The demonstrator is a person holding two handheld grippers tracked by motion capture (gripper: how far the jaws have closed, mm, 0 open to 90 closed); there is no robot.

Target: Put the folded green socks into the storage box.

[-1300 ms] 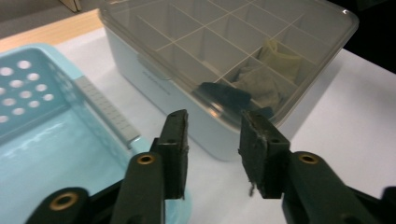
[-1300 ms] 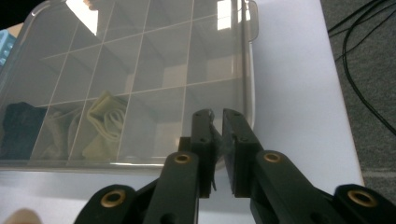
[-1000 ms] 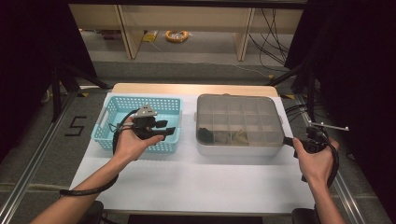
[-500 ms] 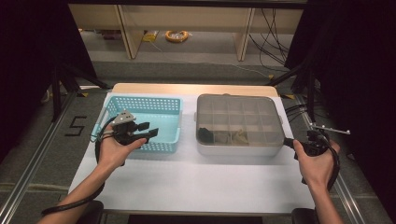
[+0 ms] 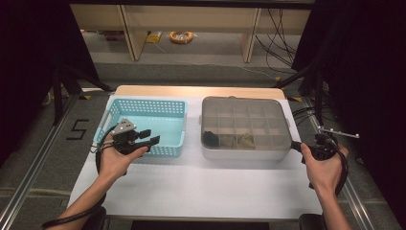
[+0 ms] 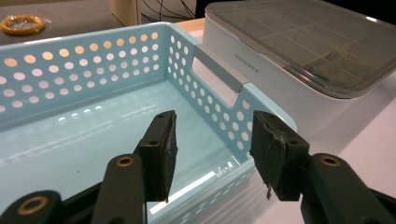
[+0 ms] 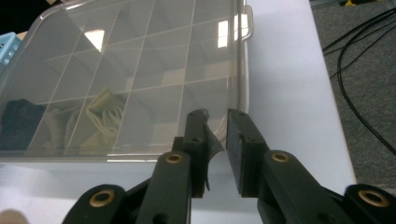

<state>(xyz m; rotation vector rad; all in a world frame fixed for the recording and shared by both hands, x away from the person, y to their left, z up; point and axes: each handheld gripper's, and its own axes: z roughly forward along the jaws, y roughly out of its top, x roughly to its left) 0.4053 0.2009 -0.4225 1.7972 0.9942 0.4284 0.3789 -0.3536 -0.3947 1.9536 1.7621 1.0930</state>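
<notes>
**Two grippers waiting at a basket and a lidded box**

The left gripper (image 5: 152,139) is hovering over the near right part of the pale blue perforated plastic basket (image 5: 168,108), its jaws standing well apart with nothing between them; they have just been opening a little wider; in the left gripper view the two black pads (image 6: 161,151) are framing the basket's bare floor and its near right corner, and the basket's grey-edged handle slot (image 6: 218,74) is lying just beyond them. The right gripper (image 5: 293,145) is resting at the near right corner of the grey compartmented storage box with a clear lid (image 5: 245,149); its jaws are standing a narrow gap apart, having just been opening slightly, and they are gripping nothing; in the right gripper view they are pointing along the lid's right edge, close above it, though whether they are touching it cannot be told. Inside the box, a dark item (image 7: 21,123) and a pale yellowish one (image 7: 105,114) are lying in the near compartments; the lid is sitting closed. Basket and box are standing side by side, just apart, on the white table (image 5: 201,191).
</notes>
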